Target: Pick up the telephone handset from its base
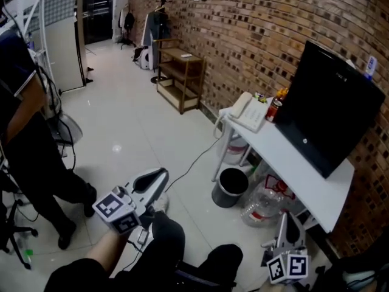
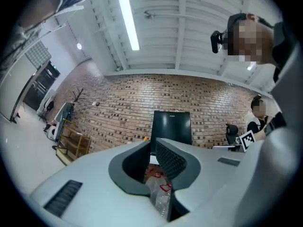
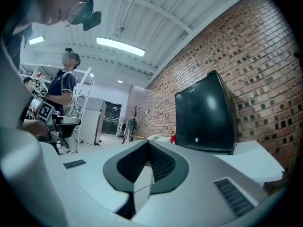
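Our left hand-held gripper [image 1: 156, 179] and right hand-held gripper [image 1: 284, 219] are closed, empty. The telephone handset [image 1: 240, 105] lies on its base [image 1: 256, 117] well ahead

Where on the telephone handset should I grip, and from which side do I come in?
Probably mid-length on the handset, jaws across its width. Come from above, on the open floor side: it lies flat along that edge of the base, at the end of the table.
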Action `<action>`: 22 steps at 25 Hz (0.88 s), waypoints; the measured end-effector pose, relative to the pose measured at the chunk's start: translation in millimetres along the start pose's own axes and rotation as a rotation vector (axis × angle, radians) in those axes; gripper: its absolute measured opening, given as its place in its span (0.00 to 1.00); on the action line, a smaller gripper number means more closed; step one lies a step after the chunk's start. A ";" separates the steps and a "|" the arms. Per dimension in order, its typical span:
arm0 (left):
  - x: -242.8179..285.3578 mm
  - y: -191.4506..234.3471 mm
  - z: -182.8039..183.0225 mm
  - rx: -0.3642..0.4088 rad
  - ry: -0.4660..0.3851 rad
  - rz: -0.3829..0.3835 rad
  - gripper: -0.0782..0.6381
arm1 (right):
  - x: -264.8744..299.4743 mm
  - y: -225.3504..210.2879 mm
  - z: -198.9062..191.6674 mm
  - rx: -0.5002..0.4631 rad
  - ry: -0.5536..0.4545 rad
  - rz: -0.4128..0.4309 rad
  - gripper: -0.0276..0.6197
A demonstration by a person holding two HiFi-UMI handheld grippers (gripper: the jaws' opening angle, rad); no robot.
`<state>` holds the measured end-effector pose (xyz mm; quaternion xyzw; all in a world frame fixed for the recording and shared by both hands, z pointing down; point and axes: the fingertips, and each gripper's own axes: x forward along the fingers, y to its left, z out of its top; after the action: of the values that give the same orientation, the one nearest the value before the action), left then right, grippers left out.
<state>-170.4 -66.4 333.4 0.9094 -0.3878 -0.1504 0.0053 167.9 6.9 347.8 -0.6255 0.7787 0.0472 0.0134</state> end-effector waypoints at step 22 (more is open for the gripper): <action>151.3 72.9 -17.5 -0.022 0.067 -0.046 0.16 | 135.2 -59.3 9.2 -0.032 -0.010 0.002 0.06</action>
<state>-117.9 -226.3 318.6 0.9224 -0.3649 -0.1243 0.0246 196.0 -136.5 324.5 -0.6246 0.7784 0.0627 0.0074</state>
